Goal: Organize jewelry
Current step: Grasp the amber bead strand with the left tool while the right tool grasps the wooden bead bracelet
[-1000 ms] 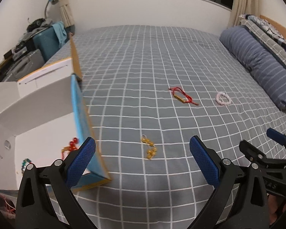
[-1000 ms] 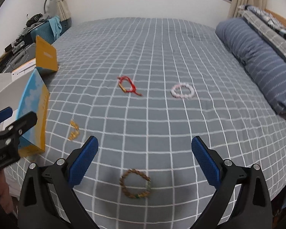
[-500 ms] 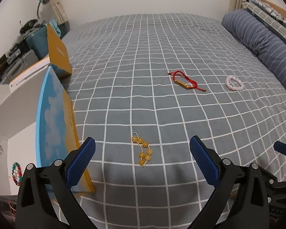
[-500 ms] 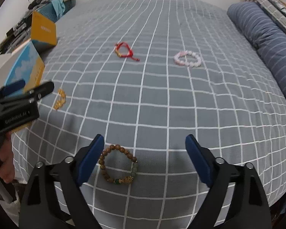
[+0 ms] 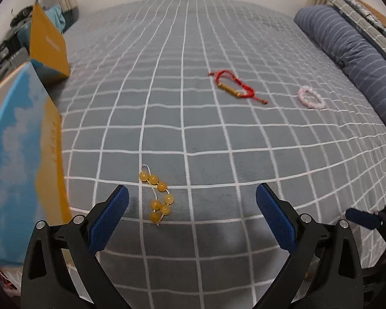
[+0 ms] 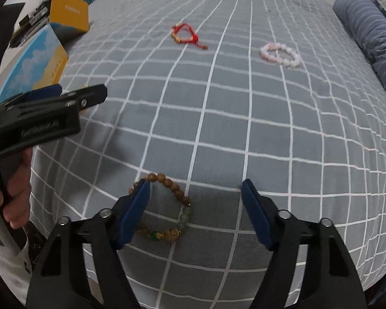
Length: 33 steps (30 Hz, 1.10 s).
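Right gripper (image 6: 195, 200): tilted steeply down over the near edge of the bed (image 6: 244, 118); jaws unclenched and seen to have just been narrowing; nothing is pinched yet; the left pad overlaps the left side of the wooden bead bracelet (image 6: 164, 207), while the right pad stands well clear of it on bare cover.
Wooden bead bracelet: lying flat in a loose ring, most of it between the jaws; its left arc is hidden behind the left pad.
Left gripper (image 5: 192, 216): jaws released, wide apart; nothing held; the amber bead strand (image 5: 157, 198) lies between them, nearer the left pad.
Amber bead strand: folded on a thin white cord, near the open box (image 5: 25, 154) at the left edge of the bed.
Other pieces: red cord bracelet (image 5: 234, 87) and pink bead bracelet (image 5: 311, 97), further up the bed, well apart from both grippers.
Risk, right side: the ring sits off-centre; a closing left pad could come down on the beads instead of beside them, so that they roll or are pressed into the soft cover; the ring could be nudged toward the bed edge.
Risk, cloth: the cover may be pinched together with the beads if the pads are sunk too far.
Risk, left side: round beads on a slack cord are judged slippery; only the cord may be caught and the strand left dangling.
Risk, crowding: the two grippers work close together and could be knocked.
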Motion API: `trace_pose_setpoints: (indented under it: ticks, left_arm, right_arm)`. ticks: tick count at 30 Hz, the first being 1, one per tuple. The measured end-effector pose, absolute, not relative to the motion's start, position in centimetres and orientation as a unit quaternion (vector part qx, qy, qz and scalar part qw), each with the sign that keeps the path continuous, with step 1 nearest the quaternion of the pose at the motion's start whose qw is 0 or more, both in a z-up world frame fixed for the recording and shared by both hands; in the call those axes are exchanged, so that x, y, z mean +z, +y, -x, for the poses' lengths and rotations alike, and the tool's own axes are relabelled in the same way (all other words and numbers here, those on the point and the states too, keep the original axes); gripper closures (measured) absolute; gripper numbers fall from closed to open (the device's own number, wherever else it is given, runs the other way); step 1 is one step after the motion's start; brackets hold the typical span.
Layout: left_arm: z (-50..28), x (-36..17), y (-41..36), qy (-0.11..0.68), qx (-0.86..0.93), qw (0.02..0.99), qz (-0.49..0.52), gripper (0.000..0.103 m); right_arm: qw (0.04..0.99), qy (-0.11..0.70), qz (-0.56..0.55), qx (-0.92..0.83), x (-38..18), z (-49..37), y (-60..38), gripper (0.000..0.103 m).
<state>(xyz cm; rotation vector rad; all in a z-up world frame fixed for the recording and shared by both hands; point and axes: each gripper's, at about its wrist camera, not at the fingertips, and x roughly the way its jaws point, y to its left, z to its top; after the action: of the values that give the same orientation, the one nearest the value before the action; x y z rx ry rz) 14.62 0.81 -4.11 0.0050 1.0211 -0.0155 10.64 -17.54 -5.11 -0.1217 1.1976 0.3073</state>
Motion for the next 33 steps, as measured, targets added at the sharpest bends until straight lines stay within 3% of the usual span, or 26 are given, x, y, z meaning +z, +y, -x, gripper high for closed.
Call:
trace_pose_setpoints:
  ticks: [6, 8, 9, 17, 19, 33]
  left_arm:
    - [-15.8, -6.0, 1.1, 0.507, 0.000, 0.862, -0.005, 0.007]
    - [-16.1, -6.3, 1.2, 0.513, -0.003, 0.859, -0.003, 0.015]
    - [-16.1, -6.5, 1.2, 0.517, -0.005, 0.856, -0.002, 0.024]
    - [-15.9, -6.8, 1.2, 0.527, -0.012, 0.850, 0.000, 0.064]
    - [-15.9, -6.7, 1.3, 0.530, -0.016, 0.848, 0.002, 0.093]
    - [-15.4, -5.9, 0.9, 0.530, -0.028, 0.848, 0.005, 0.094]
  right_arm:
    - [0.805, 0.570, 0.066, 0.152, -5.8, -10.8, -17.3, 0.053]
    - [0.803, 0.572, 0.069, 0.153, -5.9, -10.8, -17.2, 0.058]
    - [0.802, 0.574, 0.068, 0.154, -5.9, -10.8, -17.2, 0.063]
    - [0.796, 0.582, 0.066, 0.157, -6.0, -11.0, -17.1, 0.089]
    - [0.797, 0.581, 0.067, 0.152, -5.9, -11.0, -17.2, 0.095]
    - [0.805, 0.574, 0.059, 0.142, -5.2, -10.4, -17.4, 0.095]
